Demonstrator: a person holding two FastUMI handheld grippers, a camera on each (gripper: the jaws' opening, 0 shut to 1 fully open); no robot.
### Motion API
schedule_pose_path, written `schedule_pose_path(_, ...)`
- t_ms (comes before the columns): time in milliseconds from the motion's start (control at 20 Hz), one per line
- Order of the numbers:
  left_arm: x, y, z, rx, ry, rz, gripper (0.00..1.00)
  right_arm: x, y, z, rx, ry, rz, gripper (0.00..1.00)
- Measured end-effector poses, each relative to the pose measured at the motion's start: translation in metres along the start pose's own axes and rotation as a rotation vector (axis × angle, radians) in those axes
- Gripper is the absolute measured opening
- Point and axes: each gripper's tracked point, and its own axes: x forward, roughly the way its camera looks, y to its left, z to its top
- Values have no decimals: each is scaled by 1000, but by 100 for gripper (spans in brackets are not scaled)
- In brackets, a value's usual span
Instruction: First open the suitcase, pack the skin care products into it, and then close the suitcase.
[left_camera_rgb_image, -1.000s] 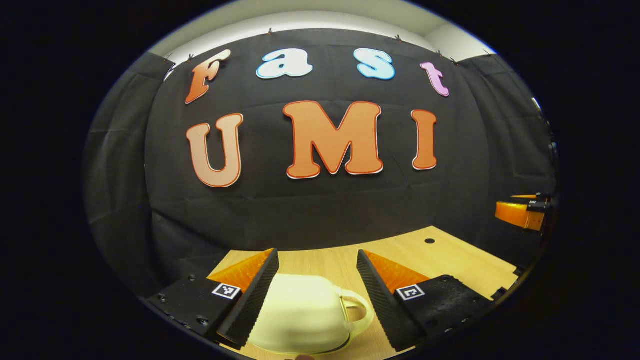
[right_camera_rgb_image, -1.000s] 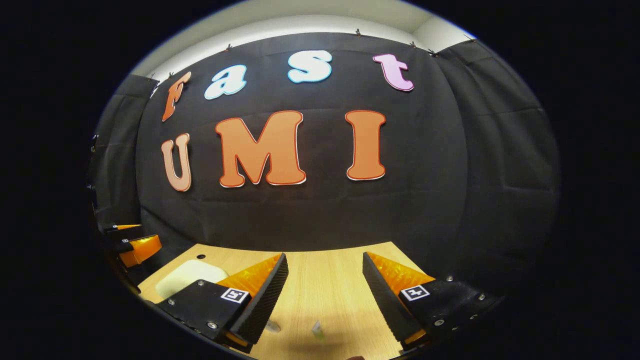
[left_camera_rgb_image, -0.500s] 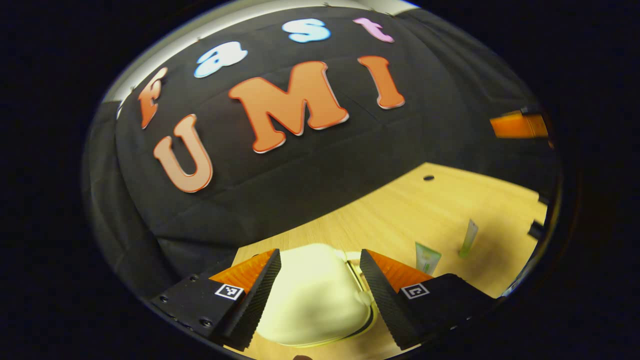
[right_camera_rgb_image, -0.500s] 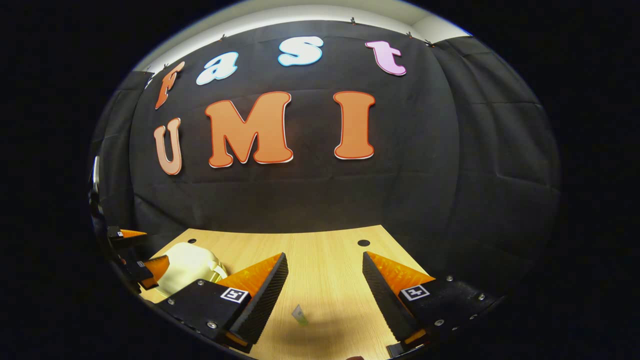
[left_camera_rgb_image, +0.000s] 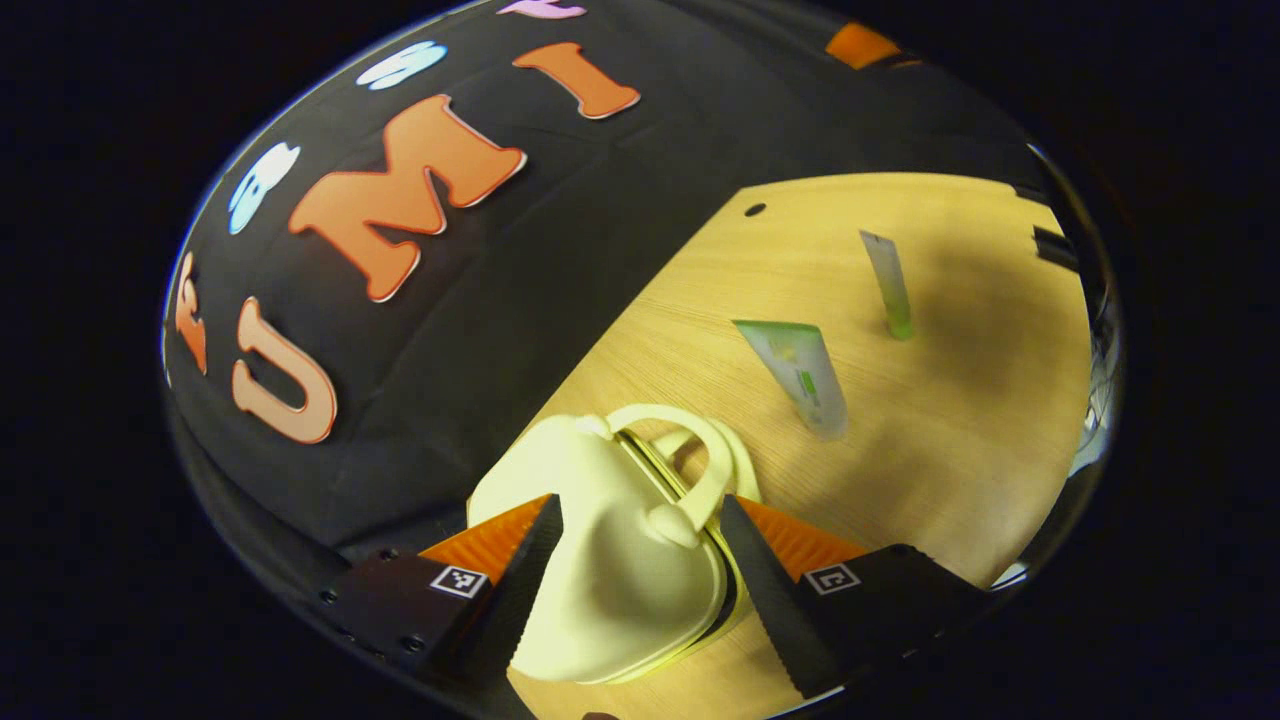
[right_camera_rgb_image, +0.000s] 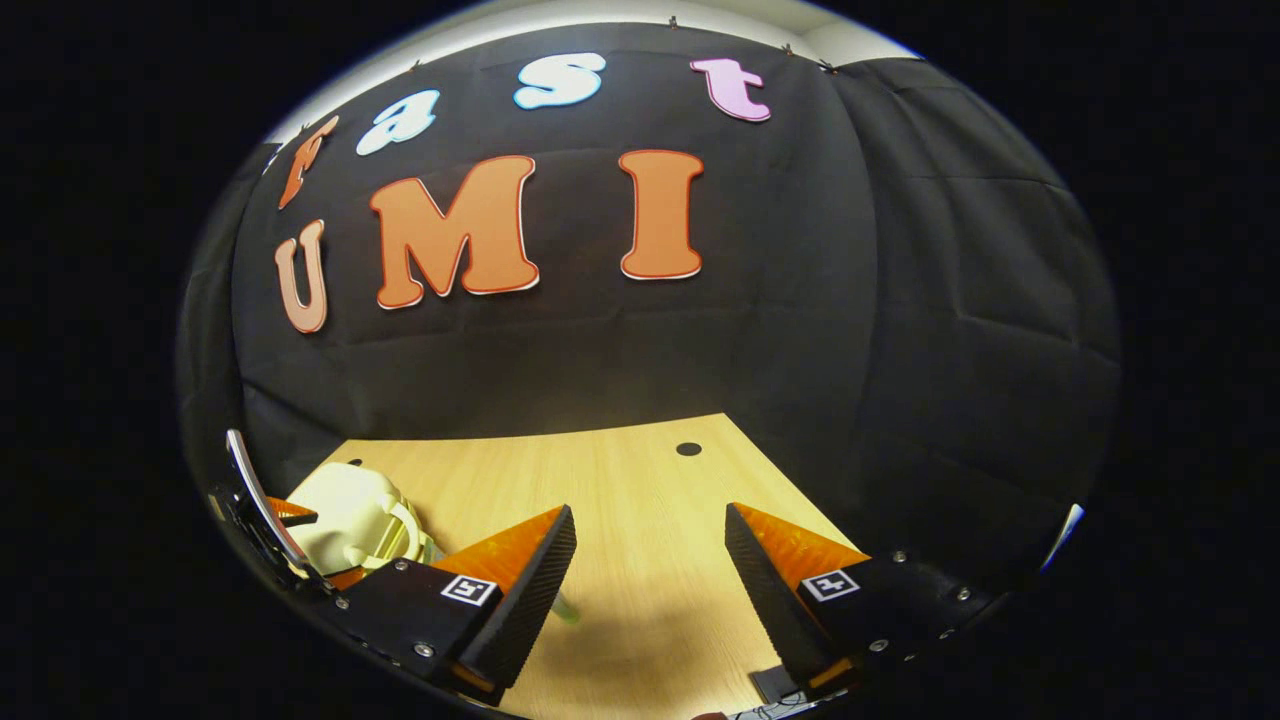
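At the bottom of the left gripper view, the left gripper (left_camera_rgb_image: 640, 560) has its two black ribbed fingers set wide apart around a small cream hard-shell suitcase (left_camera_rgb_image: 610, 560) with a looped carry handle (left_camera_rgb_image: 700, 465); the case fills the gap between them, but whether either finger presses on the shell cannot be told. The suitcase lies in the lower centre of that frame on the light wooden table (left_camera_rgb_image: 960, 440), its two halves parted by a thin dark gap along the seam. To the right of centre in the same frame lie two skin care tubes, well apart from the case: a wider pale tube with a green panel (left_camera_rgb_image: 800, 375) and, further toward the upper right, a thin green-tipped tube (left_camera_rgb_image: 888, 285). In the right gripper view, the right gripper (right_camera_rgb_image: 650, 585) hangs over bare table at the bottom centre, its fingers spread wide and holding nothing. There the suitcase sits small at the lower left edge, and just a sliver of one green tube peeks out beside the left finger.
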Motion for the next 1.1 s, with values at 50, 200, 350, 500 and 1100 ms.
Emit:
schedule_pose_path(50, 4, -9, 1, 25, 8, -14, 99, 0, -5, -3, 8, 10, -11, 95)
schedule_pose_path(200, 16, -21, 1, 61, 39, -42, 98, -2, -18, -12, 25, 30, -41, 95)
schedule_pose_path(350, 33, -18, 2, 106, 71, -31, 98, -2, -30, -18, 30, 49, -70, 95)
schedule_pose_path(500, 56, -22, 5, 165, 91, -64, 98, -1, -39, -24, 37, 69, -90, 95)
schedule_pose_path(1100, 86, -53, -1, 241, 156, -196, 20, 17, -32, -11, 34, 67, -99, 95)
